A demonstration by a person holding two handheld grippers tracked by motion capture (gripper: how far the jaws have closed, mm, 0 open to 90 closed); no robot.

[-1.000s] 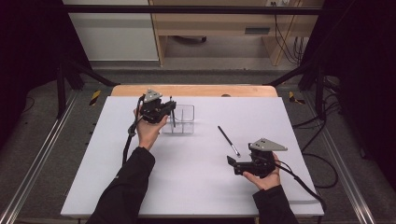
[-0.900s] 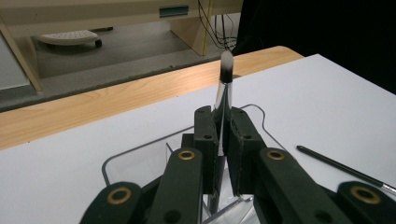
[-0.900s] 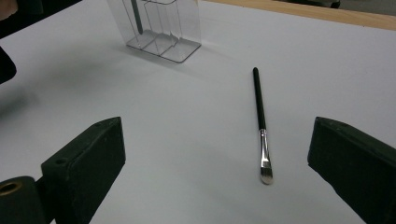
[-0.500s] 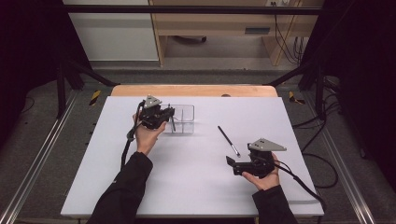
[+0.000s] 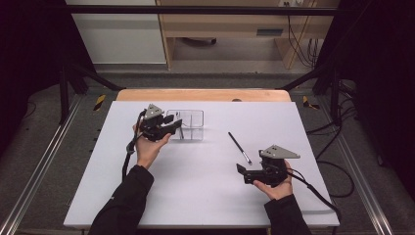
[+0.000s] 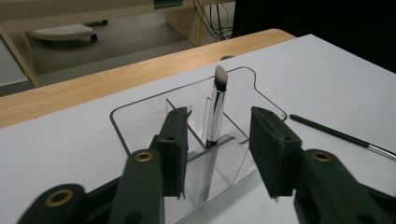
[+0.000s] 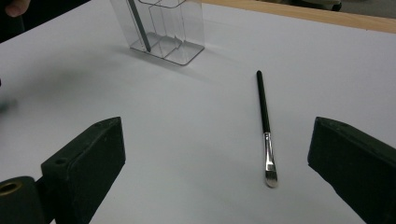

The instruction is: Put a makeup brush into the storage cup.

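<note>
Left hand-held gripper [image 6: 217, 154] is opening, jaws just parting off the makeup brush [image 6: 215, 109] now standing bristles-up in the clear organizer [image 6: 140, 116]; back straight out without tipping it. Right hand-held gripper [image 7: 215, 172] is hanging wide open, empty, near the second brush [image 7: 265, 126] lying on the counter [image 5: 195, 196].

Table [image 5: 195, 196]: white top I worked at, with a wooden strip along its far edge. On it stood a clear organiser [image 5: 192, 125], toward the far left. A black brush [image 5: 239, 147] lay flat right of it, well apart, bristles toward me.
</note>
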